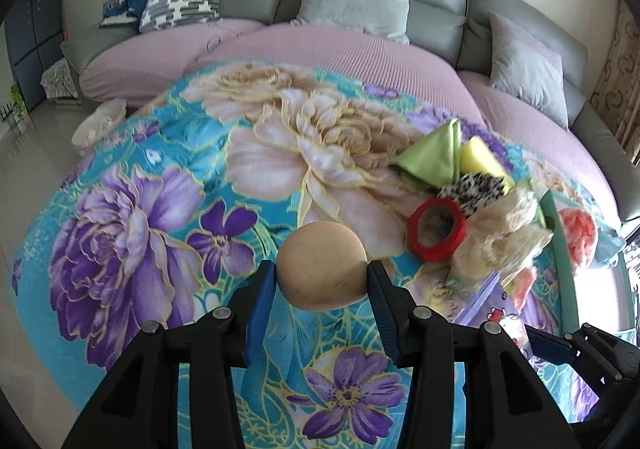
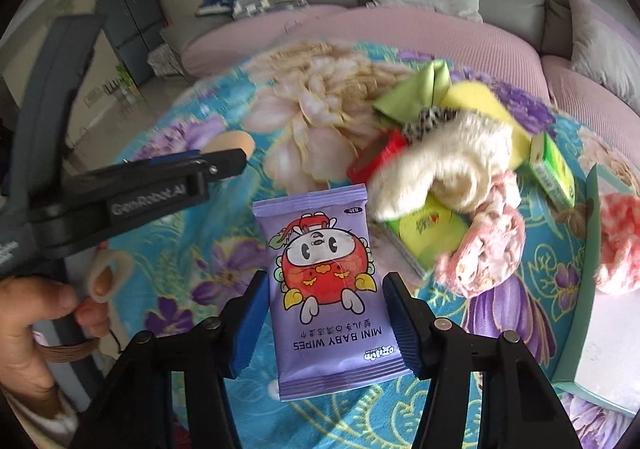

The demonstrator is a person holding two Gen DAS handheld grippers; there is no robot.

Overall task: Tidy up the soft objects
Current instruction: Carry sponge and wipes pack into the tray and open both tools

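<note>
Fingers: left gripper (image 1: 322, 281) pinches ball (image 1: 322, 265); right gripper (image 2: 324, 313) clamps wipes pack (image 2: 332, 289); pile blurred.

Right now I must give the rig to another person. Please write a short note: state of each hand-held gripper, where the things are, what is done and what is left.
Left hand-held gripper: shut on the beige ball, held above the blanket.
Right hand-held gripper: pads on both sides of the wipes pack; contact looks likely but is not certain.
Pile at the right: green cloth, yellow sponge, red ring, cream fluffy piece, pink sock.
Tray at far right holds one pink fluffy item.
Done: apparently one item in the tray.
Left: ball, wipes and pile.
</note>
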